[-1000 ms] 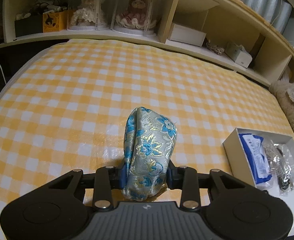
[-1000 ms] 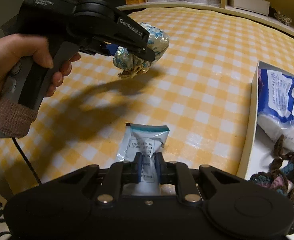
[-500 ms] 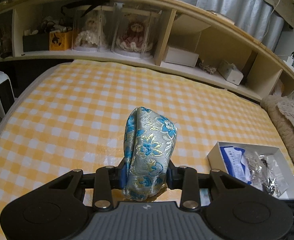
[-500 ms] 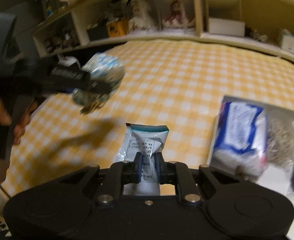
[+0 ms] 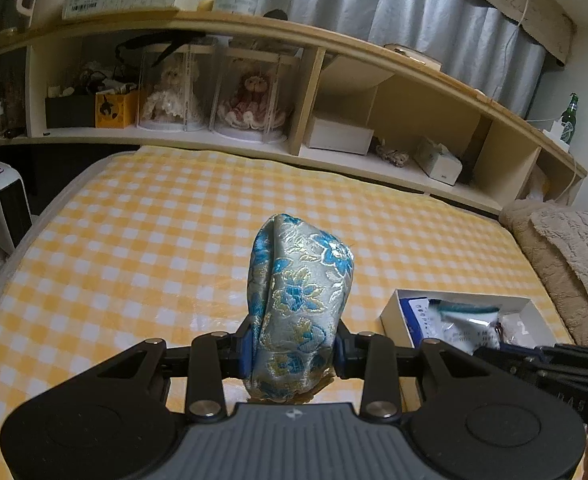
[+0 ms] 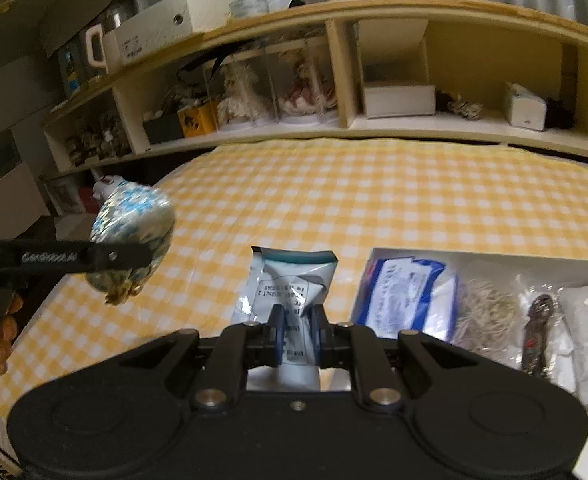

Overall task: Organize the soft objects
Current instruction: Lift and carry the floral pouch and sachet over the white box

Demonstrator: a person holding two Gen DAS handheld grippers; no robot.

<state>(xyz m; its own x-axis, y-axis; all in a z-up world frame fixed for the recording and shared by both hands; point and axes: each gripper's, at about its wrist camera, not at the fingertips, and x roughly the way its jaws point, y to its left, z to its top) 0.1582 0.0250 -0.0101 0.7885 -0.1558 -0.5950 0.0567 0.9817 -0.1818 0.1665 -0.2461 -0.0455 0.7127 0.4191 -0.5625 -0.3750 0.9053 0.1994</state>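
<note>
Gripping a glossy floral brocade pouch (image 5: 300,304), left gripper (image 5: 294,354) clamps.

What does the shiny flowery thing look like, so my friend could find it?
Above the yellow checked bed, find the left gripper. It is squeezing a small silvery pouch with blue and gold flowers. Nothing else here is flowery cloth; the other packets are plastic.

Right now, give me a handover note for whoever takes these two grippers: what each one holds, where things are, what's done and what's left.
Left gripper: shut on the brocade pouch, held above the checked bedcover.
Right gripper: shut on the pale plastic packet, also off the cover.
White box, at right on the bedcover: already holds a blue-and-white pack and several clear bags.
Left to do: probably pouch and packet into the box.
</note>
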